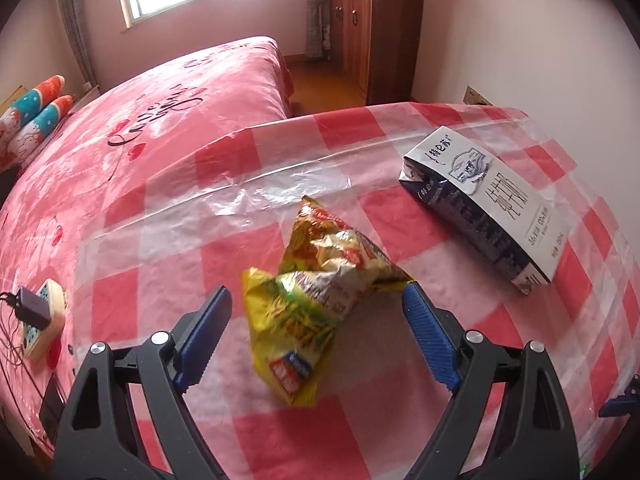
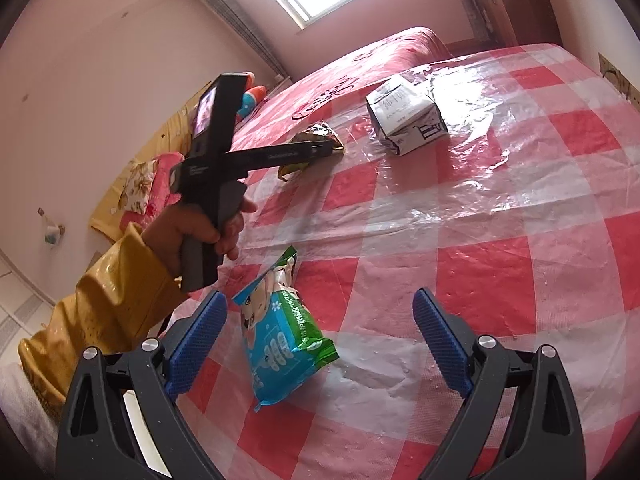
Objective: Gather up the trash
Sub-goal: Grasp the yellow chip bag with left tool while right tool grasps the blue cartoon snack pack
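Left wrist: left gripper (image 1: 316,312) jaws apart, yellow wrapper (image 1: 316,264) lying between them on the checked table (image 1: 500,340), unpinched; carton (image 1: 484,208) ahead to the right. Right wrist: right gripper (image 2: 320,320) jaws apart, blue pack (image 2: 280,344) between them, nearer the left finger

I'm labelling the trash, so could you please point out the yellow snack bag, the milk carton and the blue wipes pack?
yellow snack bag (image 1: 304,304): left wrist view, crumpled middle.
milk carton (image 1: 508,200): left wrist view, white top face.
blue wipes pack (image 2: 280,344): right wrist view, printed front.
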### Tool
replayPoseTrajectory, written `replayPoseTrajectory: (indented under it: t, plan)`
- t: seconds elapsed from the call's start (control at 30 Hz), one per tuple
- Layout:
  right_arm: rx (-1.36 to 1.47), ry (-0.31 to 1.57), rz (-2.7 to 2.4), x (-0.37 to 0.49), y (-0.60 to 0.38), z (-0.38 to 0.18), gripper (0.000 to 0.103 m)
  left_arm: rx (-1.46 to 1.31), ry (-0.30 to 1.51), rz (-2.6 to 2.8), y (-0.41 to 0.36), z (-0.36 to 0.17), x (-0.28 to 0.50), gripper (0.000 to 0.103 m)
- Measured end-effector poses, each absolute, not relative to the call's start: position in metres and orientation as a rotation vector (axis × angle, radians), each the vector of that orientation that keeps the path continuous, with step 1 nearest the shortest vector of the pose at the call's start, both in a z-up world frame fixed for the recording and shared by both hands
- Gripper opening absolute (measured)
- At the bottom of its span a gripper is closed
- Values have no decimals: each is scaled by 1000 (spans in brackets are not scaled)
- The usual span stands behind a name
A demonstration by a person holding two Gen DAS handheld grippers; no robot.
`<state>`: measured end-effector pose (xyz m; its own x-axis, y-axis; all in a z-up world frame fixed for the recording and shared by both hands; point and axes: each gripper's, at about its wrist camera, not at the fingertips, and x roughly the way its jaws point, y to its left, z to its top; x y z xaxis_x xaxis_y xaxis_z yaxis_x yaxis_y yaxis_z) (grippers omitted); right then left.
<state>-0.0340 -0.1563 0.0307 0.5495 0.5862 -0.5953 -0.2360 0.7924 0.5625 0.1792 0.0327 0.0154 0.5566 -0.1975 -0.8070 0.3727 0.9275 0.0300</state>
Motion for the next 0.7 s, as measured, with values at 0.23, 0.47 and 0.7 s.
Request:
replayPoseTrajectory:
  t: [0.23,0.47,0.7]
  plan:
    - [486,865,507,-34,-162,30,93,191,909,-350,26,10,177,63]
    - [462,866,506,-36,-159,31,93,148,901,-335,28,11,164,46]
    - [347,865,518,-40,-138,34,93,96,902,-298,43,13,145,40]
